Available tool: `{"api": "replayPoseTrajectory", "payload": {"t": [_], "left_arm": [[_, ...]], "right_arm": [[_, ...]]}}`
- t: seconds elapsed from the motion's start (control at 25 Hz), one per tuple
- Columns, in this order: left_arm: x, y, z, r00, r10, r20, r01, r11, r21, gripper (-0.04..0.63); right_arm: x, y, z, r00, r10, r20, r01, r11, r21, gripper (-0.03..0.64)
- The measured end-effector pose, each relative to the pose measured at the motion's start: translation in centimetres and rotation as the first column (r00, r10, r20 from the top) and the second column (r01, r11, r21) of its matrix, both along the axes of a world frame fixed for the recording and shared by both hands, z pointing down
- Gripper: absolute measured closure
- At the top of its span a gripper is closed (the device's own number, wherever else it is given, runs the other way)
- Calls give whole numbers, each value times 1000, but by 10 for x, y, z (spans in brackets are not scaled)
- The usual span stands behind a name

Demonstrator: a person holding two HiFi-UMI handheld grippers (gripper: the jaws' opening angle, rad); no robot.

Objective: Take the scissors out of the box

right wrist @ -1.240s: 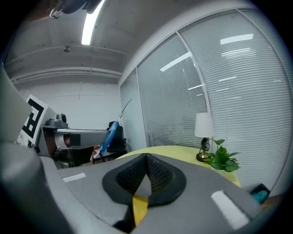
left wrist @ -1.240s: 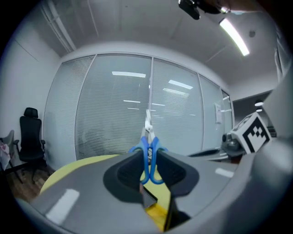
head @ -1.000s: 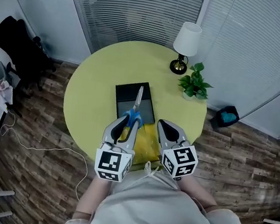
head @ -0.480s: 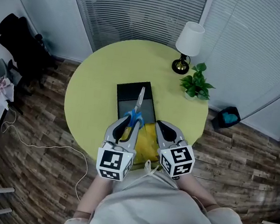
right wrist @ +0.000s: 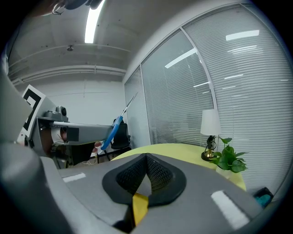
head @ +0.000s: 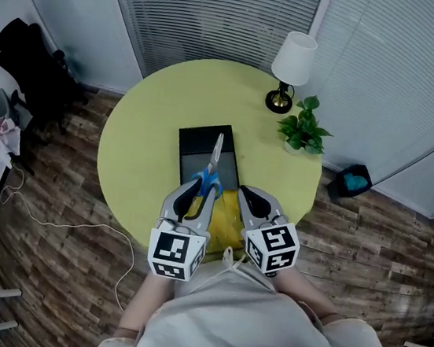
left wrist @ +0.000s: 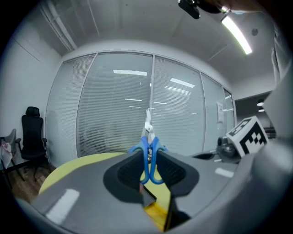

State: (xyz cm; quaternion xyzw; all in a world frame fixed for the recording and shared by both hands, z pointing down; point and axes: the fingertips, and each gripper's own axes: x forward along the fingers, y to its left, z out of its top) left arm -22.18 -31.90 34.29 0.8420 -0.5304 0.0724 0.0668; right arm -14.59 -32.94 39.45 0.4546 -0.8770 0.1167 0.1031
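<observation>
The scissors are in the left gripper, blue handles pinched between the jaws, which stand partly apart around the loops, blades pointing up and away from the person. In the head view they lie over the black box; the right gripper view shows them up in the air, tilted and well above the table. So the lift looks done and I'd call them clear of the box, though from overhead alone the gap cannot be seen.

The right gripper hangs just beside the left one, jaws pressed together and holding nothing. Below the two grippers, at the near edge of the table, lies a yellow piece; what it is I cannot say. A lamp and a plant stand at the far right, well apart from the action.

What's left, by my reckoning: carry the scissors off to the side and perhaps set them down on bare tabletop.
</observation>
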Motion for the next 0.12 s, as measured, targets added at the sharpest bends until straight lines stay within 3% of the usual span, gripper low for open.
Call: {"api": "replayPoseTrajectory", "payload": {"t": [0.12], "left_arm": [[2,1,2,1000,-4,-7,3,1000,-8,502]], "right_arm": [[-2,1,2,1000,-12,-5,12,1000,-12,618]]}}
